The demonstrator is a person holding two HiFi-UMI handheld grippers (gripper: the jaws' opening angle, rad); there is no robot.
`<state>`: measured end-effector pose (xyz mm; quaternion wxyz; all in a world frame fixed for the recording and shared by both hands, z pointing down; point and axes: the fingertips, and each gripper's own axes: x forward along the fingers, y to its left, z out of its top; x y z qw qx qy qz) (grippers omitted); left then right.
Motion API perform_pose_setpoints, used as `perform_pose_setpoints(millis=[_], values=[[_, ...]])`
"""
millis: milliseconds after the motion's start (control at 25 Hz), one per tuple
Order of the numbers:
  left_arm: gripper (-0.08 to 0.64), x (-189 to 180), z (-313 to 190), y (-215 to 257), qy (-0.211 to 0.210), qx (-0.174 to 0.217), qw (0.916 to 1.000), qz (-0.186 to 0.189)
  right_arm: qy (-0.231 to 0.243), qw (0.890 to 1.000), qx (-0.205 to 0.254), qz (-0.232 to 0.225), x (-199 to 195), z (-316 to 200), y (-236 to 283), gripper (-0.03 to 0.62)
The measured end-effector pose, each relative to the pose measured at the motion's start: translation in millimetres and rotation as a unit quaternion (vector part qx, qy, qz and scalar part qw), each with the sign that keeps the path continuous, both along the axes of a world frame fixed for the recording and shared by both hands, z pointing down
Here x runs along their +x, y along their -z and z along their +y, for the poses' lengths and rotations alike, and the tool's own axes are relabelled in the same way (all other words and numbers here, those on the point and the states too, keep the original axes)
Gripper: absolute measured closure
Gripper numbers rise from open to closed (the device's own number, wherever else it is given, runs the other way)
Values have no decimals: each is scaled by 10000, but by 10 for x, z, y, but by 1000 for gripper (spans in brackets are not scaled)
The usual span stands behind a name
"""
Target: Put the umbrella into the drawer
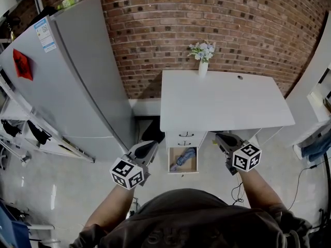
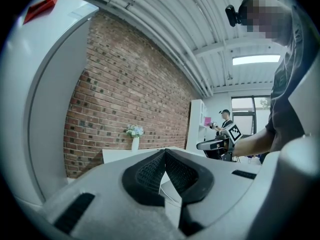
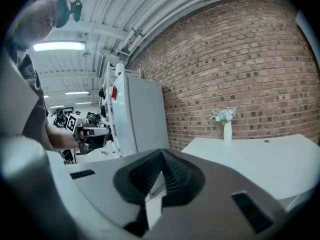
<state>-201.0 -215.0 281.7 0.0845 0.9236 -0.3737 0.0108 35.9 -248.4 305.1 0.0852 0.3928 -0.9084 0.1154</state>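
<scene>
A blue folded umbrella (image 1: pixel 183 159) lies inside the open lower drawer (image 1: pixel 182 171) of the white desk (image 1: pixel 222 105). My left gripper (image 1: pixel 150 148) hangs left of the drawer, in front of the desk's edge. Its jaws (image 2: pixel 165 152) are shut with nothing between them. My right gripper (image 1: pixel 222 138) hovers to the right of the drawer, and its jaws (image 3: pixel 161 152) are also shut and hold nothing. Both grippers stay apart from the umbrella. Each gripper view shows the other gripper across the gap.
A white vase of flowers (image 1: pixel 202 56) stands at the desk's back edge against the brick wall. A tall grey fridge (image 1: pixel 77 76) fills the left, with shelving (image 1: pixel 26 133) beside it. Cables (image 1: pixel 239 190) trail on the floor at the right.
</scene>
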Motion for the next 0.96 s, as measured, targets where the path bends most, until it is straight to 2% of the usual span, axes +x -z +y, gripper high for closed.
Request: perform_pose_setpoints(millis=[960], values=[[555,-137,93,31,178,24,9997,146,49,9999,102,86,-58,36,54,601]])
